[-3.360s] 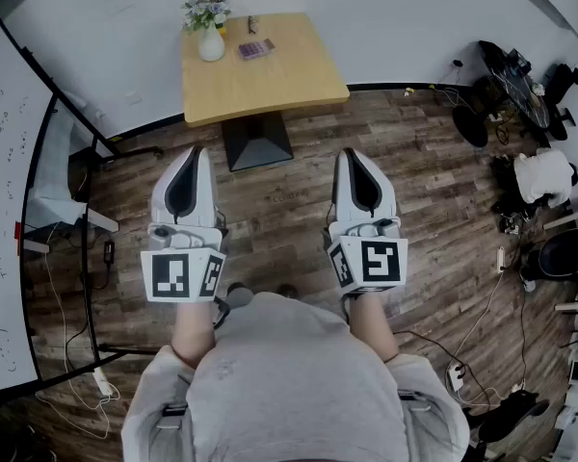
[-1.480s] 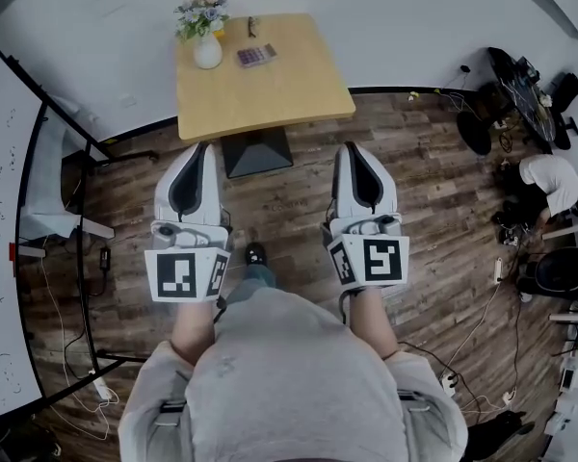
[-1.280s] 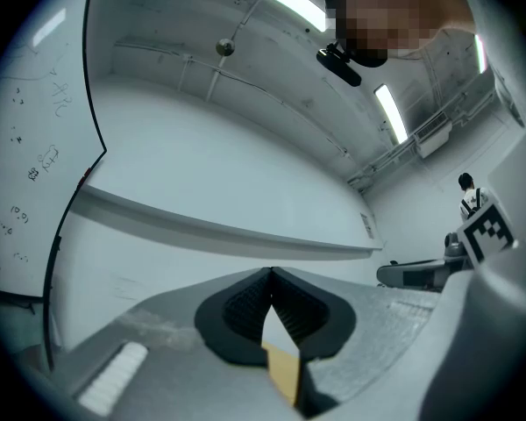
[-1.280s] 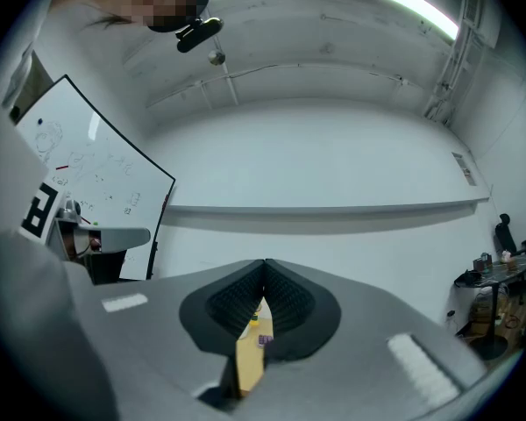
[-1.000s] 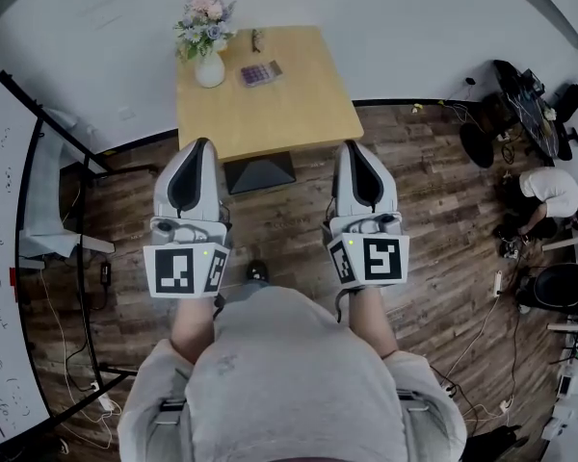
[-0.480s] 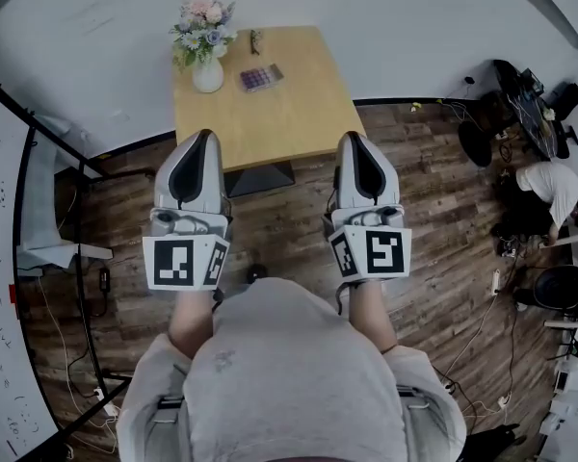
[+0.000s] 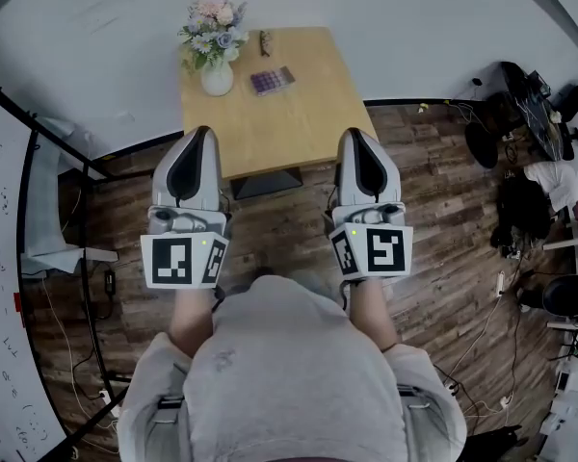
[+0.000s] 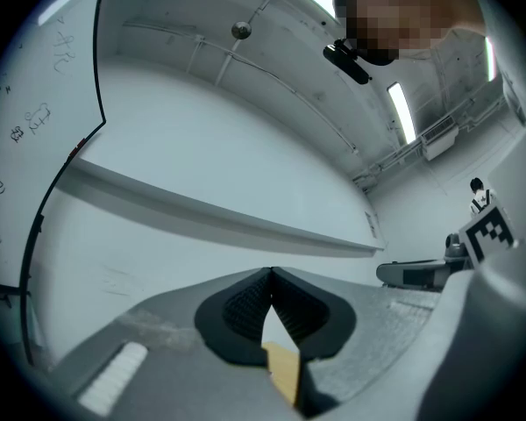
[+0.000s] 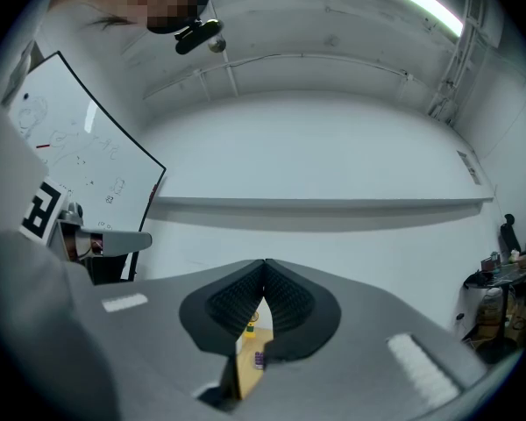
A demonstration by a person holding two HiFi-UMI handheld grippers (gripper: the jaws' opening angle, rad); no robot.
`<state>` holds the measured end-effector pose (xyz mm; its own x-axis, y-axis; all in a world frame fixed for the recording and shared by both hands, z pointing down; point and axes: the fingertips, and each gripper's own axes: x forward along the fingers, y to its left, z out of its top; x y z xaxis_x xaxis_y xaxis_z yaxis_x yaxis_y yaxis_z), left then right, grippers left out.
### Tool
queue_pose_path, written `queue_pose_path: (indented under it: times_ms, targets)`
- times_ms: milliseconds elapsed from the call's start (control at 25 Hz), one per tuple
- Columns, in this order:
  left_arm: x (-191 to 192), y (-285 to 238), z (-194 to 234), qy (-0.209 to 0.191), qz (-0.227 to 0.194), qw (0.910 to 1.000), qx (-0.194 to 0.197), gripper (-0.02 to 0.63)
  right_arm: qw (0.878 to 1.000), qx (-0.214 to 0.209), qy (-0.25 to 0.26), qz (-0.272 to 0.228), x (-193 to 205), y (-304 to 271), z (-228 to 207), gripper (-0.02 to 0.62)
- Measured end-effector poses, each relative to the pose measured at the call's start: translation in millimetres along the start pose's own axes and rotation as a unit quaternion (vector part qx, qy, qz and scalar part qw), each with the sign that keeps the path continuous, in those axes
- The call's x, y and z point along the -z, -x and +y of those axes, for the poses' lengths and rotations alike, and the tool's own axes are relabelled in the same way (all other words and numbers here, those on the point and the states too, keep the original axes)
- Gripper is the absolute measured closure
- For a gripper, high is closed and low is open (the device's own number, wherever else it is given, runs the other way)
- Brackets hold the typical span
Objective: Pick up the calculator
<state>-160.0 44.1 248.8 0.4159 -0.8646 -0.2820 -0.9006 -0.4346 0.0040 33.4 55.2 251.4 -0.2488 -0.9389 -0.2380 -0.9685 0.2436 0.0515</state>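
Observation:
A purple calculator [image 7: 272, 81] lies flat on the far part of a square wooden table [image 7: 289, 128] in the head view. My left gripper [image 7: 199, 133] reaches the table's near left edge, shut and holding nothing. On the near right edge my right gripper [image 7: 355, 135] is likewise shut and empty. Both stand well short of the calculator. In the right gripper view a sliver of the table and the calculator [image 9: 259, 359] shows through the closed jaws, whose tips [image 9: 265, 262] meet. The left gripper [image 8: 271, 273] shows only a strip of tabletop [image 8: 283, 371] between its jaws.
A white vase of flowers [image 7: 215, 61] stands at the table's far left, with a small dark object [image 7: 265, 41] by the far edge. A whiteboard on a black frame [image 7: 19, 258] stands at left. Cables, bags and chairs [image 7: 530, 191] crowd the floor at right.
The table has come nearer in the head view as the person walks towards it. Both grippers now overlap its near edge. Their jaws stay shut.

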Motion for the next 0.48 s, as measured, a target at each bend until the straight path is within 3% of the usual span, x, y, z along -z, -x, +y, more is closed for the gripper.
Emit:
queue_pose_path:
  times_ms: [480]
  targets:
    - [20, -24, 10, 0.012, 0.015, 0.9998, 0.007, 0.600, 1.000, 0.013, 0.002, 0.018, 16, -21, -11, 0.594]
